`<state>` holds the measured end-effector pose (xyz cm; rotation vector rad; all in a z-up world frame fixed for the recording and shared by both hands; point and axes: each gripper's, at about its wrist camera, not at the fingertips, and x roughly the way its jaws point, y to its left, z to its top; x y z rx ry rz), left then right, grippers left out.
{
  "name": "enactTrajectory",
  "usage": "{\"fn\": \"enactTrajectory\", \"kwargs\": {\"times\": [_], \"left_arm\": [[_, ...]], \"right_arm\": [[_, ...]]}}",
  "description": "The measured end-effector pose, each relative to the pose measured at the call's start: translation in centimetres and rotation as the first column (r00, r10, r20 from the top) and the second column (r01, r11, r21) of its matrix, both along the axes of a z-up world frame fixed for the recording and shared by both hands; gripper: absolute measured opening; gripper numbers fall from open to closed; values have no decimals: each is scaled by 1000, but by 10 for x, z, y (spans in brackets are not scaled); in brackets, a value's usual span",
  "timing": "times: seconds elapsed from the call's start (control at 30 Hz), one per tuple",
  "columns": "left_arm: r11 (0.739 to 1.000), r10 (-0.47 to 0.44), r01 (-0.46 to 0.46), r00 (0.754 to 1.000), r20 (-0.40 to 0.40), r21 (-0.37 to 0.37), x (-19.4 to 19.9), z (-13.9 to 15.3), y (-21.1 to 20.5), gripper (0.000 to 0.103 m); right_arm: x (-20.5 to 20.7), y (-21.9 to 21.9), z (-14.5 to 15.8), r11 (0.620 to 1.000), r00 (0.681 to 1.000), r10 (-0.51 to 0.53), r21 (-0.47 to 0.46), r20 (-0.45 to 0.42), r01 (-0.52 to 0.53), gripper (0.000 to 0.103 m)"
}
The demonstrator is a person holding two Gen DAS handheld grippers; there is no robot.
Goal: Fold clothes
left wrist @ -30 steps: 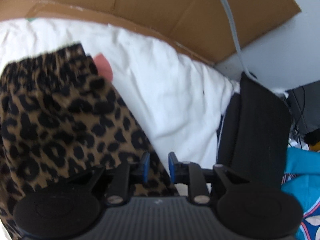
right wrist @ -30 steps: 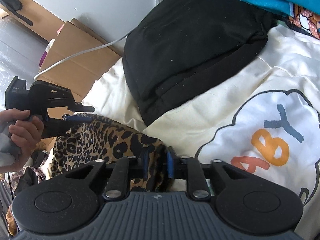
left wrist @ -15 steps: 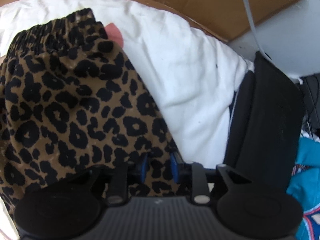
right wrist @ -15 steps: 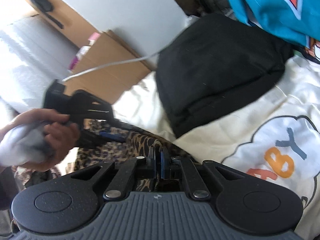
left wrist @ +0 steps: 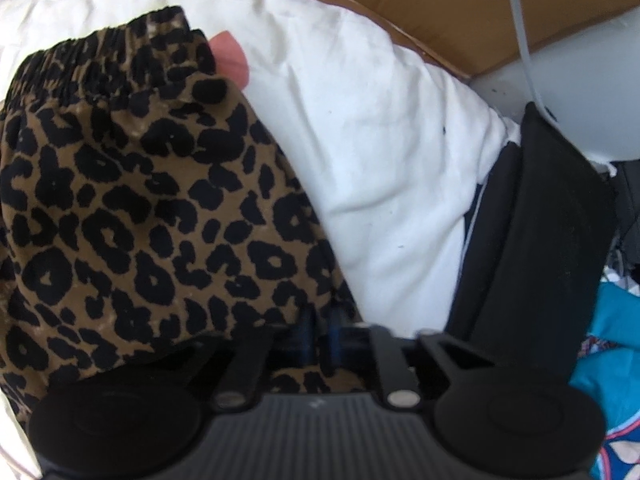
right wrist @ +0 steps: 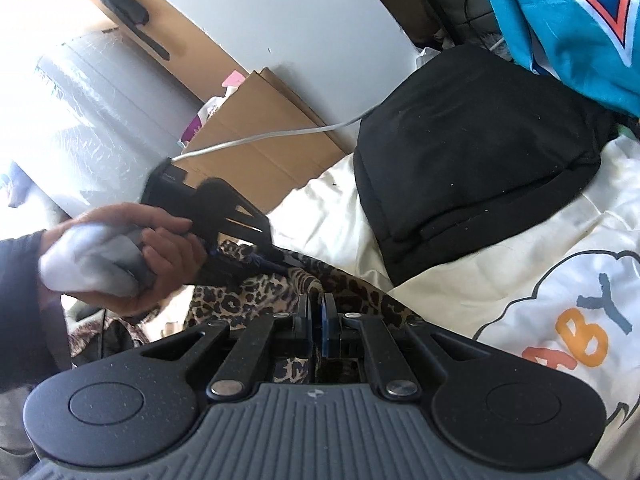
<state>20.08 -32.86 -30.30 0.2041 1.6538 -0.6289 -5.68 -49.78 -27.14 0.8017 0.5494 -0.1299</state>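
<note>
Leopard-print garment (left wrist: 152, 208), lower left: thin, limp, light, likely to slide; best taken along edges. Left gripper (left wrist: 320, 336) has just clenched on it; right gripper (right wrist: 316, 320) likewise clamps its fabric

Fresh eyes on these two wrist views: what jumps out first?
The leopard-print garment fills the left of the left wrist view, lying on white bedding, with both grippers shut on it: left gripper, right gripper. In the right wrist view, a folded black garment sits beyond it, under a bright blue garment at top right.
</note>
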Motion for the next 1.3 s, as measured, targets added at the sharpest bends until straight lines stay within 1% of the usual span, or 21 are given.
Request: {"fn": "enactTrajectory", "kwargs": {"times": [0.1,0.23,0.4,0.5,0.6,0.77,0.97,1.13,1.2,1.27,1.3], "left_arm": [[999,-18,19,1000,22,-29,3,10,0,1],[999,-28,29,999,36,-33,0,13,-3,1],[999,-12,13,999,39,-37,-12,3,-9,0],[999,-5,7,999,35,-48,-13,-3,-8,0],[998,23,-22,999,22,-63,-12,-6,-1,0],[996,23,-20,999,30,-84,-13,-9,1,0],[996,23,-19,999,37,-93,-15,-10,-4,0],[996,15,-12,999,38,-92,-16,-12,-7,0],[996,11,-9,999,32,-89,-15,-16,-7,0],[995,-8,11,999,31,-99,-14,-13,-7,1],[994,-21,24,999,31,-105,-14,-10,-7,2]], "right_arm": [[1,-3,-7,1000,999,-22,4,-39,22,2],[3,-9,-20,998,992,-57,18,-108,59,2],[6,-14,-35,995,981,-79,39,-178,87,2],[8,-18,-45,992,974,-87,71,-208,104,2],[12,-20,-54,989,966,-92,88,-241,116,2],[18,-23,-58,989,960,-98,82,-262,123,2],[18,-27,-58,986,955,-130,70,-266,154,2],[15,-23,-57,987,952,-128,58,-279,150,2],[15,-22,-57,988,946,-125,53,-298,147,3],[14,-22,-54,988,943,-126,52,-309,149,5],[12,-22,-52,987,942,-128,51,-310,151,9]]}}
